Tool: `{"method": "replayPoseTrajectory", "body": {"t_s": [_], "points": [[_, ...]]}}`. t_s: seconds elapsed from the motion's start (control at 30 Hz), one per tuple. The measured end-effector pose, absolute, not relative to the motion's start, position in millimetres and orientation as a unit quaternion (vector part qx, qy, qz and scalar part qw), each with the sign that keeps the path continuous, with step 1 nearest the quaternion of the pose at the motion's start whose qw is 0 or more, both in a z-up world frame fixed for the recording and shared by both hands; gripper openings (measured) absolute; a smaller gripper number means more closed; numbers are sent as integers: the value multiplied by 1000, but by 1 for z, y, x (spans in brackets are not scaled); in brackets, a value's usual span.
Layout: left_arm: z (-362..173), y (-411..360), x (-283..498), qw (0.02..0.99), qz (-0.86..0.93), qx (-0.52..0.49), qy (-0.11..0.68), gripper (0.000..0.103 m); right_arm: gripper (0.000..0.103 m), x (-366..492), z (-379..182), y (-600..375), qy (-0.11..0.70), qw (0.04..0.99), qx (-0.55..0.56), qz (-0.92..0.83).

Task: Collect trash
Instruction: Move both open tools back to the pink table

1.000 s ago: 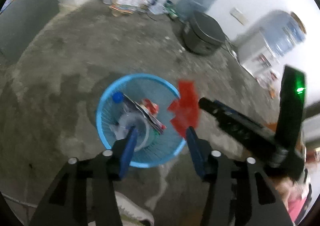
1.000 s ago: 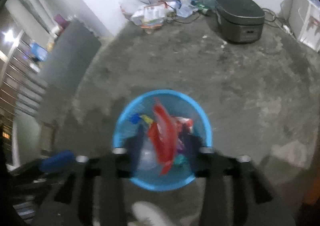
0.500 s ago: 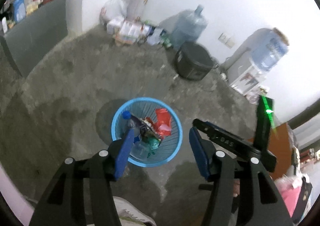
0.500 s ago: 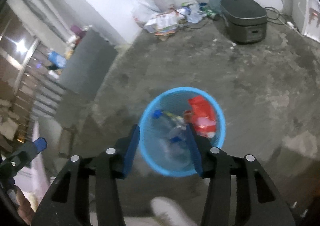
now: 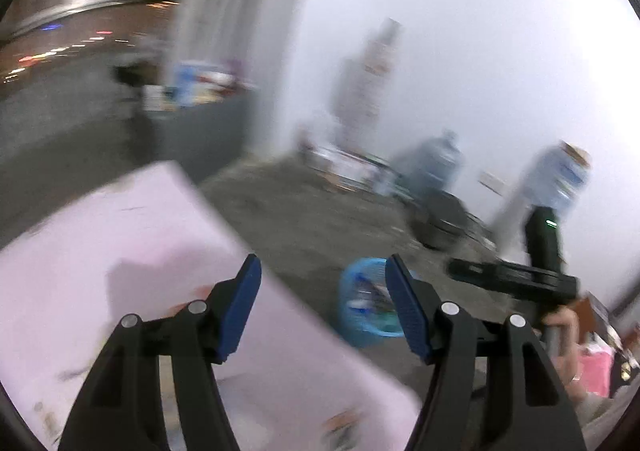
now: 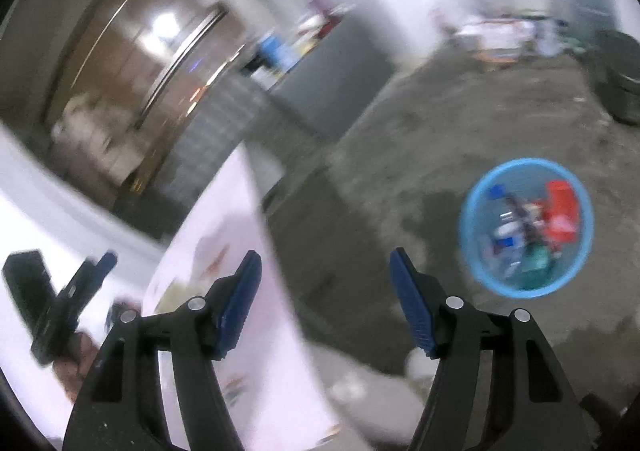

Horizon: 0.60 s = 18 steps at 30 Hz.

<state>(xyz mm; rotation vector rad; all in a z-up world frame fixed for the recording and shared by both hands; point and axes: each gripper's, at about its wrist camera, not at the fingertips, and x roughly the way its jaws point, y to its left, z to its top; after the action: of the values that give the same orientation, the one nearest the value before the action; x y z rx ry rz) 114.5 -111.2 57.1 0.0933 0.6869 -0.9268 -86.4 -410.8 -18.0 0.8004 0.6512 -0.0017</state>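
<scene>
A blue mesh bin [image 6: 526, 229] stands on the concrete floor and holds a red wrapper [image 6: 562, 217], a plastic bottle and other trash. It also shows in the left wrist view [image 5: 366, 303], partly behind my right finger. My left gripper [image 5: 322, 305] is open and empty above a pale pink table [image 5: 132, 271]. My right gripper [image 6: 326, 301] is open and empty, left of the bin, over the table edge [image 6: 240, 231]. Both views are blurred.
A dark cooker [image 5: 440, 223] and water jugs [image 5: 438, 167] stand by the white wall with a pile of clutter [image 6: 500, 35]. A grey cabinet [image 6: 336, 71] stands at the back. The other gripper shows at the right [image 5: 520, 279].
Both grippers have pulled up and away from the bin and swung left toward the pink table. The red wrapper, dropped a second ago, lies in the bin.
</scene>
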Motion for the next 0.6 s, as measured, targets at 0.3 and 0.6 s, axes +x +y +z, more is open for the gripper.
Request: {"method": "replayPoseTrajectory", "body": {"t_s": [0.3, 0.6], "points": [[24, 41, 137, 896, -274, -12, 350, 62, 64, -30, -19, -283, 399, 845, 322, 154], [7, 53, 169, 885, -301, -10, 356, 50, 56, -4, -35, -201, 464, 797, 319, 221]]}}
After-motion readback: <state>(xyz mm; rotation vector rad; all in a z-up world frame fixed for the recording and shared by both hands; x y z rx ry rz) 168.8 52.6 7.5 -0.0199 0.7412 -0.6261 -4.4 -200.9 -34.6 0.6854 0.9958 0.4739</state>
